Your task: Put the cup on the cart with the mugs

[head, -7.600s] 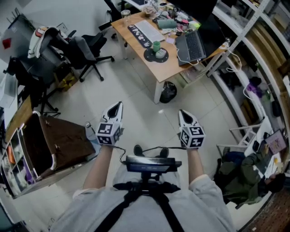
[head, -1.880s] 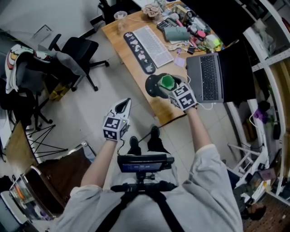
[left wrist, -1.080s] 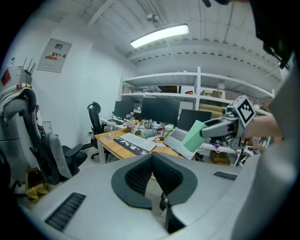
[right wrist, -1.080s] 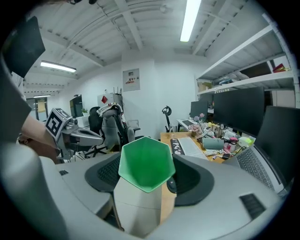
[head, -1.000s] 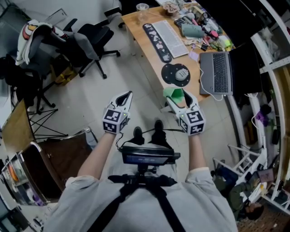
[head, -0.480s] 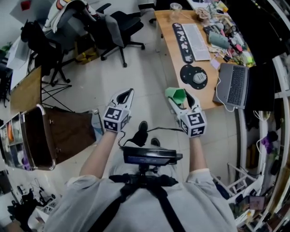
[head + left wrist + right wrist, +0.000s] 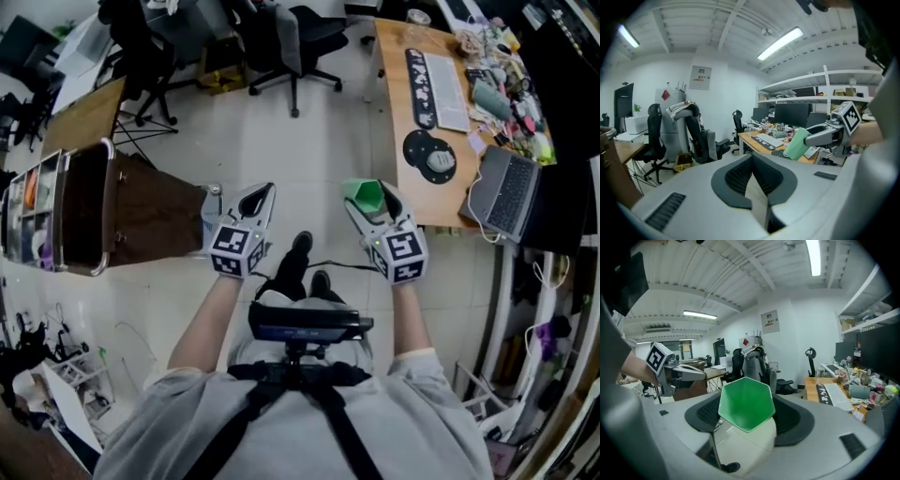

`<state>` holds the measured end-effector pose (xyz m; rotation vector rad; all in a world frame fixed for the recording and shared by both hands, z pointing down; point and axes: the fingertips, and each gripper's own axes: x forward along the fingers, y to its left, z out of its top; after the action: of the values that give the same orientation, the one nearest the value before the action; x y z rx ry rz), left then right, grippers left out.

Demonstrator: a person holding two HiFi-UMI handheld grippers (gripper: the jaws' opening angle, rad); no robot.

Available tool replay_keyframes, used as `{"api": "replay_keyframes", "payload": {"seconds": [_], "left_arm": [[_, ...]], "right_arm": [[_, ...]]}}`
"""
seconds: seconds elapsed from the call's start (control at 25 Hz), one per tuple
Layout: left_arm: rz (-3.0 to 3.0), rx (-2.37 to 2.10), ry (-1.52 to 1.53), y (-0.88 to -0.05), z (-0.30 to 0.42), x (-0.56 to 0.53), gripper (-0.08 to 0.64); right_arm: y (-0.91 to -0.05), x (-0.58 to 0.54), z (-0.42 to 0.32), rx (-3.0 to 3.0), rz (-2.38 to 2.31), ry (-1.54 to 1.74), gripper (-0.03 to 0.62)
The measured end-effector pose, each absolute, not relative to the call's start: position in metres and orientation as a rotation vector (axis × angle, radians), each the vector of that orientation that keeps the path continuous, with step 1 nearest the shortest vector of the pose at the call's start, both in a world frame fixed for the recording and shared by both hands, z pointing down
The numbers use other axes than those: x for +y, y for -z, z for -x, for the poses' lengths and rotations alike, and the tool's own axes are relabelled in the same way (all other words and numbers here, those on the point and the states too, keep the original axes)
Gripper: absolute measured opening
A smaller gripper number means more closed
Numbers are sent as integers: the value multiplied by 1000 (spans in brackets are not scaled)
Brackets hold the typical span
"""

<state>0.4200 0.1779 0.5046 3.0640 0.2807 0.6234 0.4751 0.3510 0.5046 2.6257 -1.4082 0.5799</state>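
A green hexagonal cup (image 7: 364, 194) sits between the jaws of my right gripper (image 7: 368, 193), which is shut on it over the floor in front of me. In the right gripper view the cup (image 7: 746, 402) faces the camera mouth-first, with its pale outer wall below. My left gripper (image 7: 255, 195) hangs beside it at the same height, its jaws together and empty. The brown cart (image 7: 141, 216) with a metal rail stands to the left of the left gripper. From the left gripper view the cup (image 7: 797, 143) shows in profile at the right.
A wooden desk (image 7: 398, 112) at the upper right carries a keyboard (image 7: 450, 75), a black round mat (image 7: 429, 155) and a laptop (image 7: 511, 192). Office chairs (image 7: 300, 28) stand at the top. A shelf unit (image 7: 28, 206) with small items lines the far left.
The view has swung left: the desk has slid to the right edge and the brown cart has come closer at the left. The cup stays held in the right gripper.
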Motion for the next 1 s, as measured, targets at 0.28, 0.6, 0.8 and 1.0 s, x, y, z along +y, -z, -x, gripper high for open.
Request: {"api": "replay_keyframes", "payload": {"seconds": [0.28,0.6,0.8,1.0], "left_arm": [[-3047,-25,-646,-505,-342,132,5],[-2982,-384,-593,-497,-247,72,5],[-2924,-590,-585,-497,-166,33,5],[-2873,-760,-563,-497,-92,-7,5]], "right_arm": [[-507,287,-425,-1670,-2434,-554,328],[-492,200,-354,-1953,-2188,-490,328],[-490,146,-291,-2084,-2030,-467,328],[-484,95,-230,-2167,-1892,-428,327]]}}
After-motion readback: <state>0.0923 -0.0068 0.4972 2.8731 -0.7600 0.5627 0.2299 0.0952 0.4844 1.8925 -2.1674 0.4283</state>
